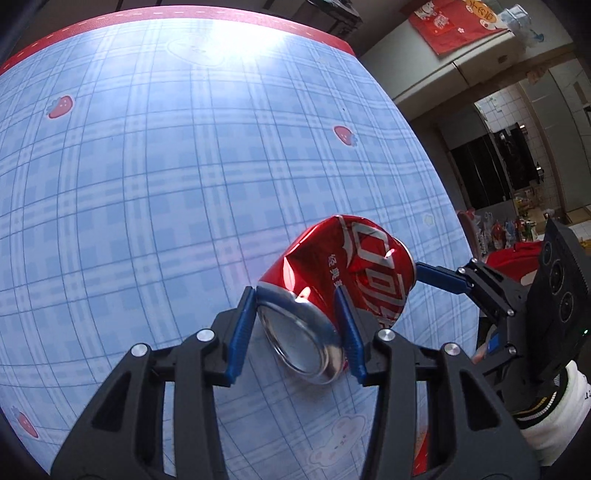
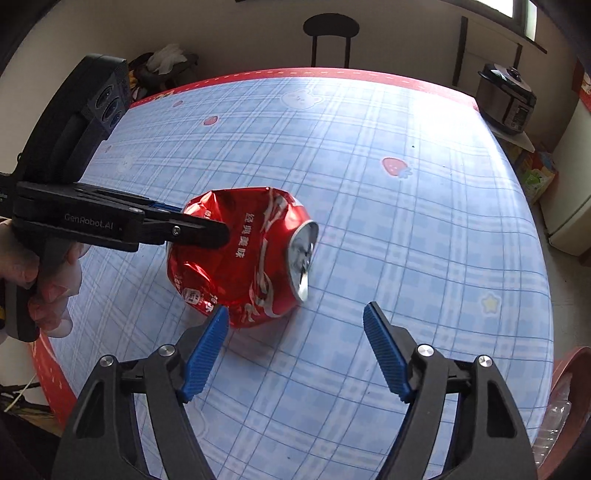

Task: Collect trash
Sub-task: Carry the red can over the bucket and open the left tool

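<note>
A crushed red cola can (image 1: 343,266) lies on its side on the blue plaid tablecloth (image 1: 147,184). My left gripper (image 1: 295,295) is shut on the can's base end, one blue pad on each side of the silver rim. In the right wrist view the can (image 2: 240,254) points its opened top to the right, and the left gripper (image 2: 199,221) clamps it from the left. My right gripper (image 2: 295,308) stands open just in front of the can, its left fingertip at the can's near edge. One of its blue fingers (image 1: 439,277) reaches the can's far end in the left wrist view.
The table (image 2: 406,221) has a red border and drops off close on the right. A black stool (image 2: 327,29) stands behind it, a pressure cooker (image 2: 508,99) at the back right. A red basin (image 2: 570,373) sits low at the right edge.
</note>
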`<state>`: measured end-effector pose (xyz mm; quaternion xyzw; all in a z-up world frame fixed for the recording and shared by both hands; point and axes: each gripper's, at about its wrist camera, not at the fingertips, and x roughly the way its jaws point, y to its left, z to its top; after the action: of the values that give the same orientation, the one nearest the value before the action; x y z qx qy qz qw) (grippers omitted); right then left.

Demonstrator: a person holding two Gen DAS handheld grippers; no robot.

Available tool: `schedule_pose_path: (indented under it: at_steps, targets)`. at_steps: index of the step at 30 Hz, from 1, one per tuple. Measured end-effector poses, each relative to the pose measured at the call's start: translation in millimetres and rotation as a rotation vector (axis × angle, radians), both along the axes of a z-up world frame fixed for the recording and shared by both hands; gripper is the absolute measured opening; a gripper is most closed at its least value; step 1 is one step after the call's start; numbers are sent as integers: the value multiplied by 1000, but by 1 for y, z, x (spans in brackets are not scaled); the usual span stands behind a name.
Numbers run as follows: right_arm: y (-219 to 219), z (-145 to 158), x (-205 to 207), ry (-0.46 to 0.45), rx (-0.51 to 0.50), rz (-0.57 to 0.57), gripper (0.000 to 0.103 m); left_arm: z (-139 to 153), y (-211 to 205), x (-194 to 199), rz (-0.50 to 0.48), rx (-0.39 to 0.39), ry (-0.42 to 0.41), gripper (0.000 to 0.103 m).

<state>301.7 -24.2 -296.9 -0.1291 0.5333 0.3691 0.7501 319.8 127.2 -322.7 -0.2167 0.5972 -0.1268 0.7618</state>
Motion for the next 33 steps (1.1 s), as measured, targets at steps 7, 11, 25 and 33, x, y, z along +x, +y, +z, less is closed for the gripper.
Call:
schedule_pose_path:
  at_steps: [7, 11, 25, 33]
  targets:
    - [-23, -5, -23, 61, 39, -13, 41, -2, -36, -17, -81, 1, 10, 45]
    - [-49, 6, -38, 51, 79, -68, 34, 4, -53, -23, -103, -6, 7, 43]
    - [-257, 43, -65, -71, 125, -420, 33, 48, -255, 7, -370, -22, -70, 43]
    - [-399, 54, -32, -173, 63, -695, 54, 93, -382, 60, -370, -43, -230, 67]
